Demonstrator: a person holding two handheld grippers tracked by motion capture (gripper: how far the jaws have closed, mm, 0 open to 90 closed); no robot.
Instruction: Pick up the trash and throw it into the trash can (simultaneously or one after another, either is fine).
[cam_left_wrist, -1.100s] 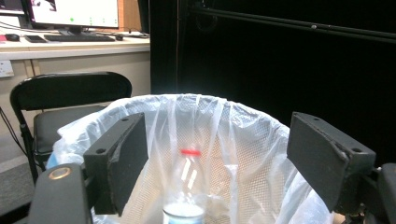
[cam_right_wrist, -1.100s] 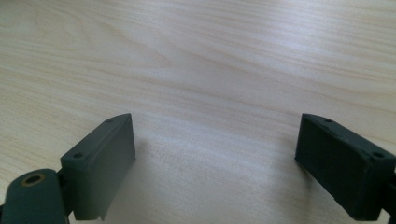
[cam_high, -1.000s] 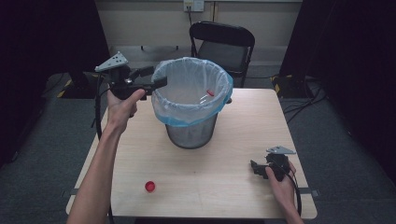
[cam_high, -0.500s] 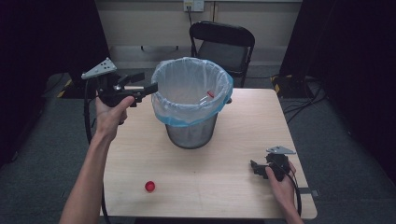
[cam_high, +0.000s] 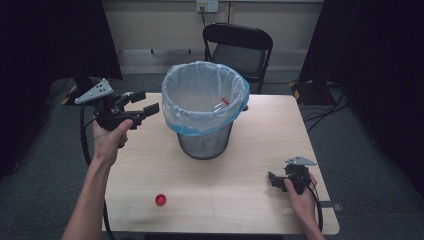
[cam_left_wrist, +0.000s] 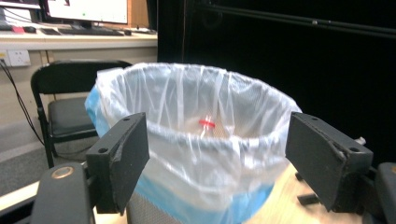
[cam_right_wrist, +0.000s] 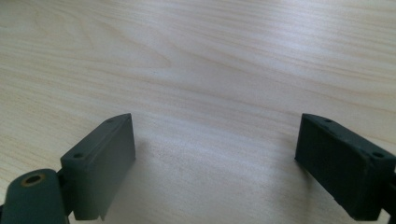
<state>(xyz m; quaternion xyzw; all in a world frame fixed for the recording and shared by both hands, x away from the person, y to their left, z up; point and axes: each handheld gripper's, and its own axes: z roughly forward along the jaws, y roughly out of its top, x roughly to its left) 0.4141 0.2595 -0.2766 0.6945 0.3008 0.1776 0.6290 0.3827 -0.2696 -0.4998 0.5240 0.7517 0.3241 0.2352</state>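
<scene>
- Black left gripper (cam_high: 144, 101) held in the air beside the bin (cam_high: 205, 107), jaws spread wide with nothing between them; it points level toward the bin's rim from the table's left edge.
- Left gripper view: bin directly ahead of the jaws, its rim just above jaw height; the clear liner (cam_left_wrist: 196, 121) is folded over the rim with a blue band lower down.
- Inside the bin, on the wall far from the left gripper, sits a small clear item with a red cap (cam_high: 225, 100); it also shows through the liner straight ahead of the jaws (cam_left_wrist: 207, 123). I cannot tell exactly what it is.
- Left gripper and bin are apart, no contact; a gap of bare table (cam_high: 240, 175) shows between them.
- Red ball (cam_high: 160, 199) lies on the wood below and behind the left gripper, near the person's forearm, well apart from the bin.
- Right gripper (cam_high: 275, 180) rests low at the table's near right corner, jaws standing wide and empty; pale wood grain lies under and ahead of them in the right gripper view.
- Bin stands well ahead of the right gripper; the red ball is off to its jaw side, across the table.
- Black chair (cam_high: 238, 47) stands beyond the bin, off the table's far edge.
</scene>
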